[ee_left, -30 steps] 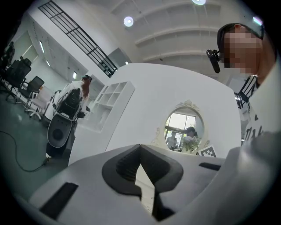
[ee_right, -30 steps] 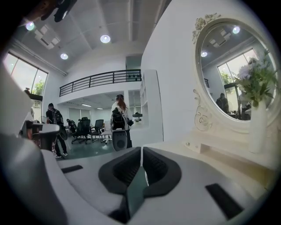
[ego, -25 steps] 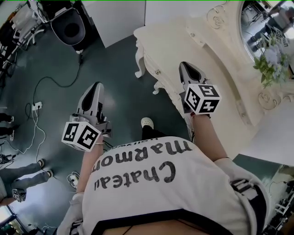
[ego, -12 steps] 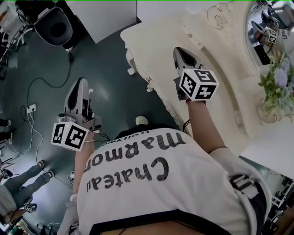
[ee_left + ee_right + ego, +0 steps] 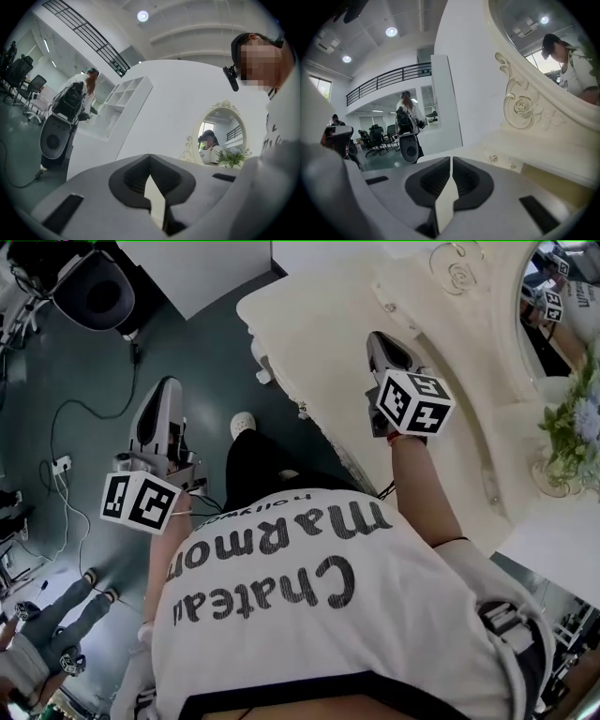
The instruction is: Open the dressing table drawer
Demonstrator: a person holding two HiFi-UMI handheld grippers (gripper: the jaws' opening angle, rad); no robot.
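Note:
The cream dressing table (image 5: 319,320) fills the upper right of the head view. Its carved front with the drawer (image 5: 314,427) runs diagonally below the top. My right gripper (image 5: 375,337) hovers over the tabletop near that front edge, shut and empty. In the right gripper view the jaws (image 5: 451,159) meet tip to tip, and two small knobs (image 5: 492,158) sit under the mirror frame. My left gripper (image 5: 169,383) hangs over the dark floor to the left of the table, well clear of it. Its jaws (image 5: 150,156) are shut with nothing between them.
An oval mirror (image 5: 562,296) and a vase of flowers (image 5: 574,427) stand at the table's back right. A black round chair-like unit (image 5: 94,292) and a white wall panel (image 5: 206,268) stand beyond. Cables (image 5: 66,465) trail on the floor at left, with another person's legs (image 5: 56,634) nearby.
The person has stepped toward the table, one shoe now forward. Both grippers have travelled with the body; the right one has come in over the tabletop. Both stay shut.

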